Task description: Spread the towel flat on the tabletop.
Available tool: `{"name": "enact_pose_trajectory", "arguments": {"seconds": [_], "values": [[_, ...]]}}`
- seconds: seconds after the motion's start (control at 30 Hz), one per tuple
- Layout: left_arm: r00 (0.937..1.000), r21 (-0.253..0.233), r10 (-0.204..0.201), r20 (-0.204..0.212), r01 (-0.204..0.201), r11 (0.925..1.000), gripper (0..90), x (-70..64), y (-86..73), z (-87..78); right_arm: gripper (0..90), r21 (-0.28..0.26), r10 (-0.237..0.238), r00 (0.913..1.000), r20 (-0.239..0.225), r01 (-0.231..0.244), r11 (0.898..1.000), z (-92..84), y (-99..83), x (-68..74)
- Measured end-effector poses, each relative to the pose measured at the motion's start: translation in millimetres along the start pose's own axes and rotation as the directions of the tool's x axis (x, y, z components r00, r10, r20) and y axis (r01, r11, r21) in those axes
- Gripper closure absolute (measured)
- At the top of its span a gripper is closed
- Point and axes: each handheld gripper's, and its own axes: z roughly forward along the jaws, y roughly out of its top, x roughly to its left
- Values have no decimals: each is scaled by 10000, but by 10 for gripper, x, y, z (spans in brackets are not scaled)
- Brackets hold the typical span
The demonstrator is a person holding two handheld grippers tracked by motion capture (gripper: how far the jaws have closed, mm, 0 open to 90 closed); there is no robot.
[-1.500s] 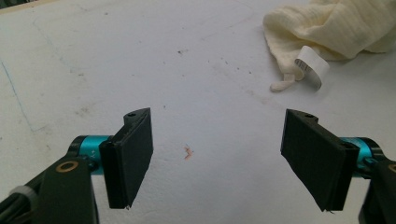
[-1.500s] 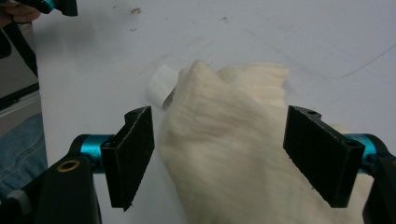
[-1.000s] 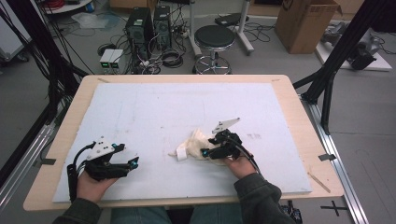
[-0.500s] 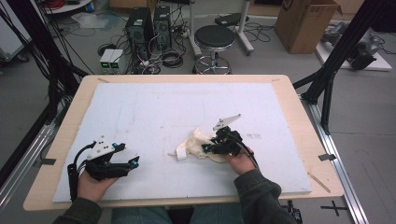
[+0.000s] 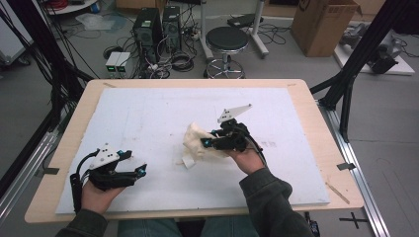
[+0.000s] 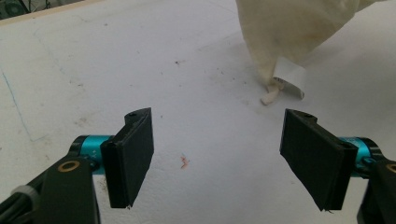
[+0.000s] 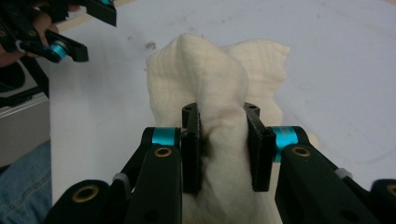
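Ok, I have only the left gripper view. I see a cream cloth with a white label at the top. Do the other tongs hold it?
Observer: Yes. In the right gripper view the right tongs are shut on a bunched fold of the cloth. Their jaws have just been closing with it between them.
Operator: And where on the table is it?
Observer: In the high view it is near the middle of the white mat, just beyond the person's right hand.
Operator: Are my tongs close to it?
Observer: No, the left tongs are apart from it, open, at the near left part of the mat.
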Motion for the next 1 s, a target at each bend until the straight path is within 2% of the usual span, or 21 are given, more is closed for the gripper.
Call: {"name": "enact_pose_trajectory", "arguments": {"seconds": [0.03,0.23,0.27,0.3,0.33,0.4,0.43,0.5,0.57,0.73,0.8,0.9,1.0], "values": [[10000,-48,-43,-3,43,10000,263,-3,2,-4,717,-183,-50,9999,-143,48,9998,20,67,40],[10000,-320,-13,-22,12,9995,270,-7,18,-30,713,-616,-70,9994,-349,48,9981,70,163,110],[10000,-287,9,-9,-9,9996,271,-6,21,-28,712,-570,-138,9995,-268,123,9983,95,163,106],[10000,-294,-4,41,5,9996,271,-11,23,-21,708,-237,-77,9999,-101,75,9997,163,135,78],[10000,-290,4,82,-2,9996,271,-17,27,-8,708,-237,-77,9999,-101,75,9997,163,135,78],[9999,-249,68,123,-65,9997,274,-27,42,26,696,419,-9,9997,233,-1,9991,303,63,-7],[9998,-278,56,165,-52,9996,274,-33,52,52,696,419,-9,9997,233,-1,9991,303,63,-7],[9996,-236,57,276,-50,9997,284,-41,78,114,692,972,-114,9985,529,62,9953,397,27,-63],[9995,-186,106,309,-100,9998,289,-61,94,176,688,1288,-177,9962,854,66,9917,462,6,-111],[9977,58,440,510,-444,9990,309,-141,119,319,677,1574,84,9918,1275,-286,9871,497,-59,-242],[9968,118,508,610,-516,9986,313,-169,142,377,676,1293,81,9909,1343,-257,9913,482,-114,-274],[9944,287,568,891,-596,9978,365,-197,205,502,653,1216,504,9902,1302,-664,9904,480,-227,-350],[9908,539,575,1228,-645,9965,413,-222,274,681,585,1020,806,9879,1325,-945,9903,454,-292,-394]]}}
